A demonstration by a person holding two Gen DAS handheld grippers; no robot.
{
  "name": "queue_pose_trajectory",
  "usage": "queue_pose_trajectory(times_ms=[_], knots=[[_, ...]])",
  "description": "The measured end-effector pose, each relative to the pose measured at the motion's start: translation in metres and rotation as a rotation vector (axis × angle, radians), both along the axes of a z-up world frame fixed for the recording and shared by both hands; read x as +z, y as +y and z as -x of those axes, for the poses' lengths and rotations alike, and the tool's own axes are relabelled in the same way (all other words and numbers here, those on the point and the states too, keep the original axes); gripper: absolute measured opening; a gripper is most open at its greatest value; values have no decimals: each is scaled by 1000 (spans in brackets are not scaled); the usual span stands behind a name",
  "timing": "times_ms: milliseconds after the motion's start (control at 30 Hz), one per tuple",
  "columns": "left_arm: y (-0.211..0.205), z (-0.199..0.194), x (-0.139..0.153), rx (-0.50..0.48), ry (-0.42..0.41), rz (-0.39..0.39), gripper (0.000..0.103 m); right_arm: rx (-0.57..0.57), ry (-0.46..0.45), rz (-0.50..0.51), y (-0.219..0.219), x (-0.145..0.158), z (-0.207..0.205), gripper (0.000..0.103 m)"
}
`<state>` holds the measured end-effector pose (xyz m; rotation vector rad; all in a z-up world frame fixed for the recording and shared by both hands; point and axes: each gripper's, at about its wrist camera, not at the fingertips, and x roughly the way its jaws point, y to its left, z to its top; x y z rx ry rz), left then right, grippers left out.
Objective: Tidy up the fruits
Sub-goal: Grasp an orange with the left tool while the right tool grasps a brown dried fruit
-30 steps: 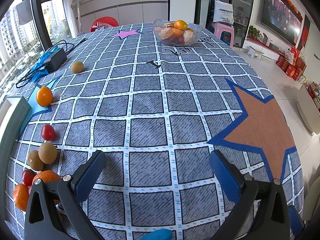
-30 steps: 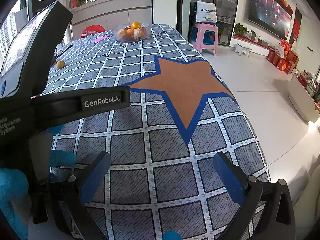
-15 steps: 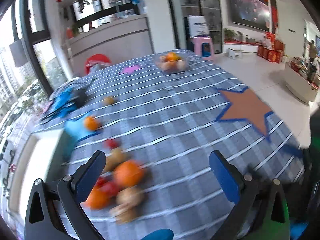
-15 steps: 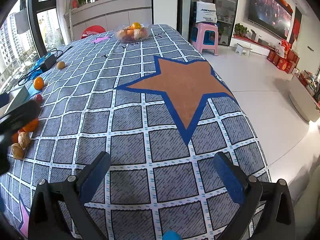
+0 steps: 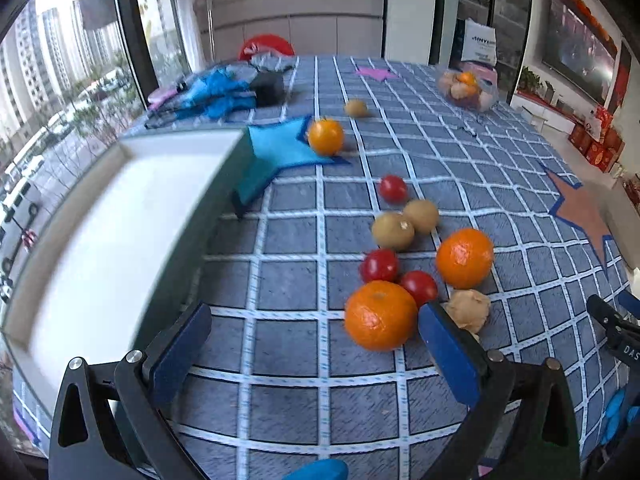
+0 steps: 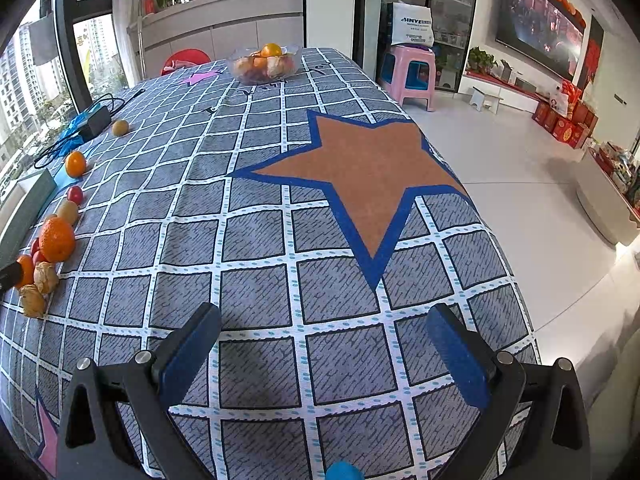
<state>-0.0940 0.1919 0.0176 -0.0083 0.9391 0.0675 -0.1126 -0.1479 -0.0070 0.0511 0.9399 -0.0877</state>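
My left gripper (image 5: 314, 352) is open and empty, hovering low over the checked tablecloth. Just ahead of its right finger lies a cluster of fruit: a large orange (image 5: 380, 315), a second orange (image 5: 464, 258), two cherry tomatoes (image 5: 379, 265), two brown kiwis (image 5: 393, 230) and a husked fruit (image 5: 468, 309). A white tray (image 5: 120, 236) sits to the left. Farther off lie an orange (image 5: 325, 136) and a kiwi (image 5: 355, 107). My right gripper (image 6: 320, 356) is open and empty over bare cloth; the fruit cluster (image 6: 56, 239) lies at its far left.
A glass bowl of fruit (image 6: 264, 64) stands at the table's far end. A black adapter with cables and blue cloth (image 5: 224, 92) lies at the far left. The table edge drops to the floor on the right, near a pink stool (image 6: 412, 76).
My left gripper has swung left and come down close to the fruit cluster and the white tray, leaving the right wrist view. The right gripper has stayed in place.
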Motion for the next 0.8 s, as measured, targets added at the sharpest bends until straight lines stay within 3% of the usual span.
queue_pose_trajectory(times_ms=[133, 300, 533, 700, 800], knots=[[-2, -6, -10, 13, 32, -27, 103, 1, 0, 0, 0, 0, 0, 103], [12, -11, -16, 52, 62, 12, 103, 2, 0, 1, 0, 0, 0, 103], [11, -6, -21, 73, 8, 30, 103, -2, 5, 9, 1, -1, -2, 103], [10, -12, -19, 45, 63, 31, 103, -4, 11, 9, 1, -1, -4, 103], [6, -7, -15, 9, 45, 30, 91, 2, 14, 13, 2, 0, -4, 103]])
